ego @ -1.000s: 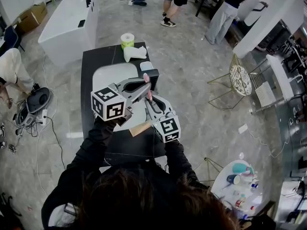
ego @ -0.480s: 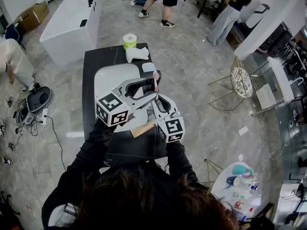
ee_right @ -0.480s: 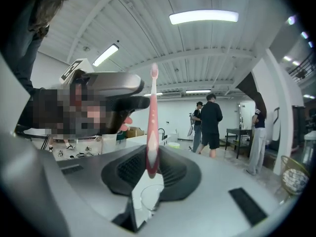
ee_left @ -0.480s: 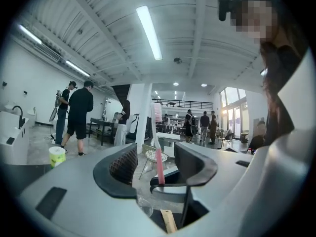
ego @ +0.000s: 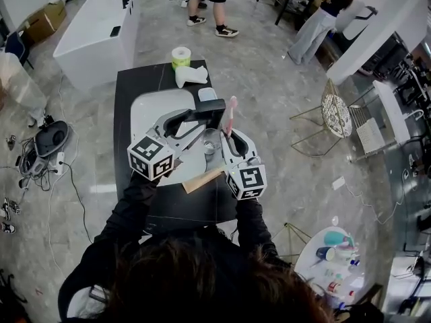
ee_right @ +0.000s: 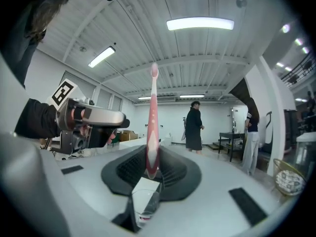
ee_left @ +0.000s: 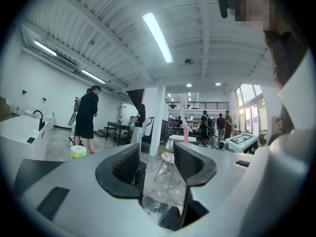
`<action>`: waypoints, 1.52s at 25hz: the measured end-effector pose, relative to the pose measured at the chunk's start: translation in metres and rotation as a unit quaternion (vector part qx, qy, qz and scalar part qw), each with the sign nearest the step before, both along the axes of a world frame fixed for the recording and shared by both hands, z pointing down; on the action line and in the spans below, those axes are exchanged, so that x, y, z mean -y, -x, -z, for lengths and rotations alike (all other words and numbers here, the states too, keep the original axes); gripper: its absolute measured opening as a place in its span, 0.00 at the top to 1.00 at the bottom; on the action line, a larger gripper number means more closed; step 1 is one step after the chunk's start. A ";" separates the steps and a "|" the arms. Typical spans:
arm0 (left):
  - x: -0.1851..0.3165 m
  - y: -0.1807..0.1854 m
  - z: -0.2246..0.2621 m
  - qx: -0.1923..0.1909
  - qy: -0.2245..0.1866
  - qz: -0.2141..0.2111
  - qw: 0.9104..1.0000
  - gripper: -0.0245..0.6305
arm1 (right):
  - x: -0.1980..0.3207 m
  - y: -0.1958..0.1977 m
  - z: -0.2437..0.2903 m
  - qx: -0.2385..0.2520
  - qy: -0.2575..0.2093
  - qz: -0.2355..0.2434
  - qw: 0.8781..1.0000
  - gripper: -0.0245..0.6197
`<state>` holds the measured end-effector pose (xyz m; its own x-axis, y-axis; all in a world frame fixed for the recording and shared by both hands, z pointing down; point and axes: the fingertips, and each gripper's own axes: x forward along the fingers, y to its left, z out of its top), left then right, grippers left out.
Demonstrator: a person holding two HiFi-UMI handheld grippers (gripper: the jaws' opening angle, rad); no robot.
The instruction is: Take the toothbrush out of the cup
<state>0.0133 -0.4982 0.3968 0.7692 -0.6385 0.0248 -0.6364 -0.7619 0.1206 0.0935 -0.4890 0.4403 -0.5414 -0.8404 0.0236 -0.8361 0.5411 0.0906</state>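
Left gripper (ee_left: pixel 159 168): jaws have just been opening and now stand wide apart. Nothing is between the pads. The cup (ee_left: pixel 157 205) sits below the gap, untouched.

Right gripper (ee_right: pixel 152 165): jaws clenched on the lower handle of the pink toothbrush (ee_right: pixel 153 122). The brush stands upright, head up. Its bottom end is just above the cup's rim and looks clear of it.

Counts:
- 1 toothbrush
- 1 clear glass cup
- 2 grippers
- 1 paper roll (ego: pixel 179 56), well beyond the cup at the far end of the black counter (ego: pixel 135 86)

Pose, from the head view:
- Both grippers point roughly level, away from the person, and converge over the cup.
- The left one comes in from the cup's near-left side. Its marker cube is low and to the left of the cup, and its jaws reach over and past it.
- The right one comes in from the cup's near-right side. Its marker cube is right of the cup, with the brush rising just right of it.
- Both arms are in black sleeves, elbows tucked in on the near side of the cup.
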 end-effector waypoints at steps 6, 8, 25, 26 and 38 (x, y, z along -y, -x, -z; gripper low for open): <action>0.004 0.013 -0.013 0.027 -0.012 0.048 0.998 0.86 | 0.001 -0.006 0.016 0.008 -0.018 -0.012 1.000 0.85; 0.005 0.018 -0.015 0.032 -0.015 0.064 0.997 0.94 | 0.001 -0.006 0.021 0.009 -0.025 -0.012 1.000 0.85; 0.011 0.034 -0.024 0.084 -0.050 0.138 0.986 0.95 | 0.001 -0.016 0.038 0.002 -0.051 -0.043 0.998 0.85; 0.010 0.035 -0.024 0.085 -0.052 0.140 0.985 0.95 | 0.001 -0.016 0.038 0.005 -0.051 -0.044 0.998 0.85; 0.010 0.030 -0.034 0.094 -0.044 0.137 0.985 0.95 | 0.001 -0.017 0.044 0.018 -0.056 -0.035 0.998 0.86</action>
<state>-0.0170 -0.5086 0.4303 0.5550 -0.8273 0.0866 -0.8241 -0.5610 -0.0783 0.1102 -0.4899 0.3960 -0.4797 -0.8726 -0.0920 -0.8755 0.4690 0.1165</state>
